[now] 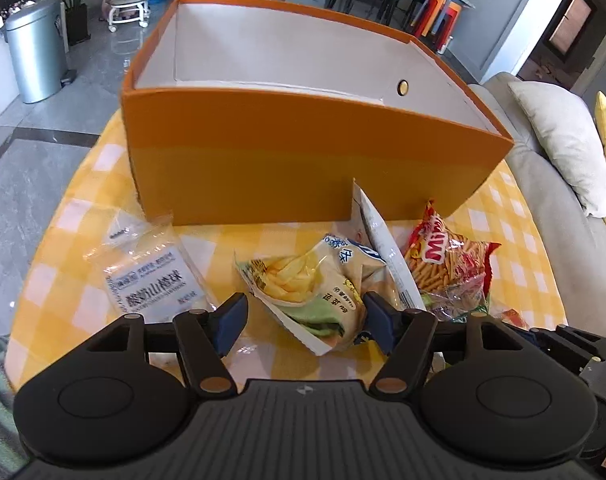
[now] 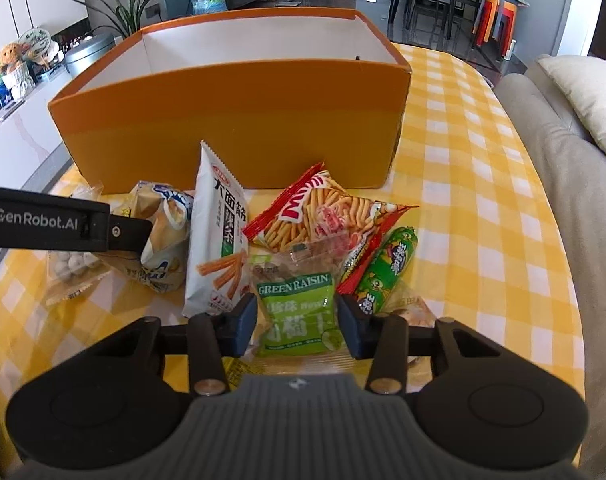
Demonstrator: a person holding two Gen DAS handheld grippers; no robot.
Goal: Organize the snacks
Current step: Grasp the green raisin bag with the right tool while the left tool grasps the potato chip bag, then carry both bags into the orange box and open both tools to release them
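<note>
Snacks all lay on the counter [image 2: 483, 208] before my tools; the box [image 2: 239, 120] beyond showed nothing inside. Left tool [image 1: 305, 322] gaped around chips [image 1: 315, 284]; right tool [image 2: 298, 326] straddled raisins [image 2: 297, 314], grip uncertain.

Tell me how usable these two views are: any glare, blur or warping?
Left wrist: fisheye bends the orange box; glare whitens the clear packet; room behind soft. Right wrist: sharp, raisin bag label readable, tablecloth evenly sunlit, edges warped.
</note>
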